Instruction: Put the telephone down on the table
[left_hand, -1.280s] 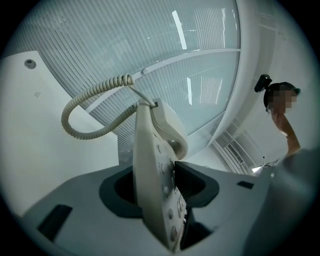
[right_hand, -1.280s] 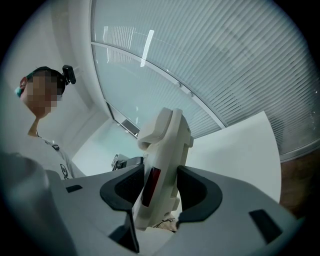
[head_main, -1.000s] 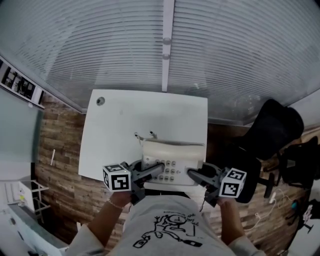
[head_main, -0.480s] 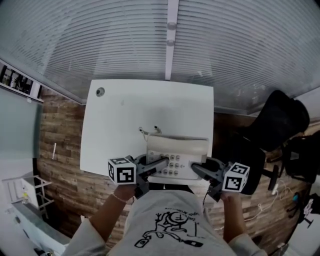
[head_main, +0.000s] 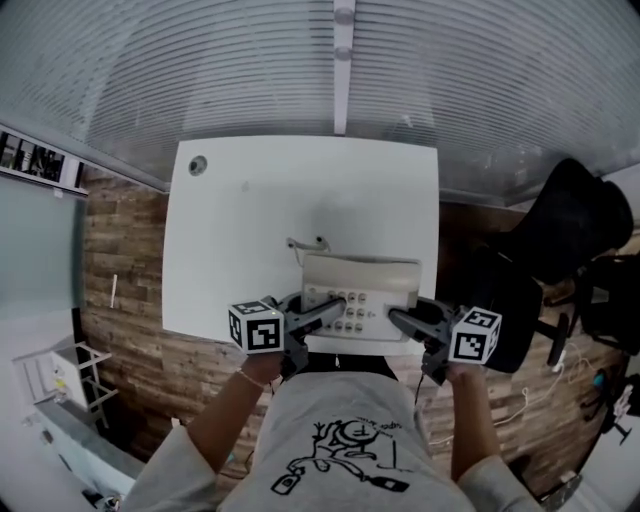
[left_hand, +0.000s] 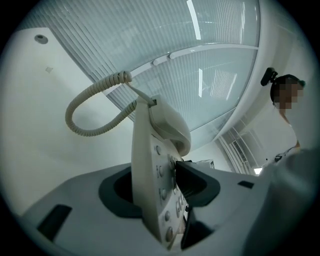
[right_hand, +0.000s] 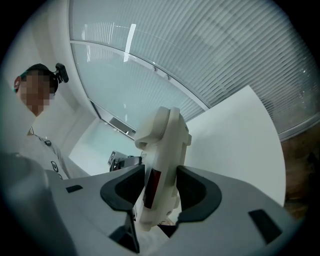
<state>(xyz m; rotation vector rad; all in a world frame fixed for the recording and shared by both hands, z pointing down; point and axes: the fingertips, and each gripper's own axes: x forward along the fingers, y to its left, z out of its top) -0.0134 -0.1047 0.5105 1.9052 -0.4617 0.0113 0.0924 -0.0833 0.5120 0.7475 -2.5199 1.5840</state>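
The telephone (head_main: 360, 298), a pale desk set with its handset (left_hand: 170, 125) seated on the cradle and the coiled cord (left_hand: 90, 107) looping off its far end, hangs between the two claws over the near edge of the worktop (head_main: 300, 200). Whether its base already touches the surface, no view shows.

The left claw (left_hand: 159, 187) has the telephone's left side between its jaws, one pad on the keypad face and the other behind the body. These jaws are opening a little, though the pads look to be on the casing yet. The right claw (right_hand: 161, 189) is clenched on the opposite side, with the body edge-on between its pads.

The step in hand seems to be the set-down itself. The next move calls for bringing the base flat onto the worktop with both claws level. The set should go far enough in from the near edge that it does not overhang. Both claws should let go only once the worktop bears the weight. The slack cord looks free to trail without snagging.
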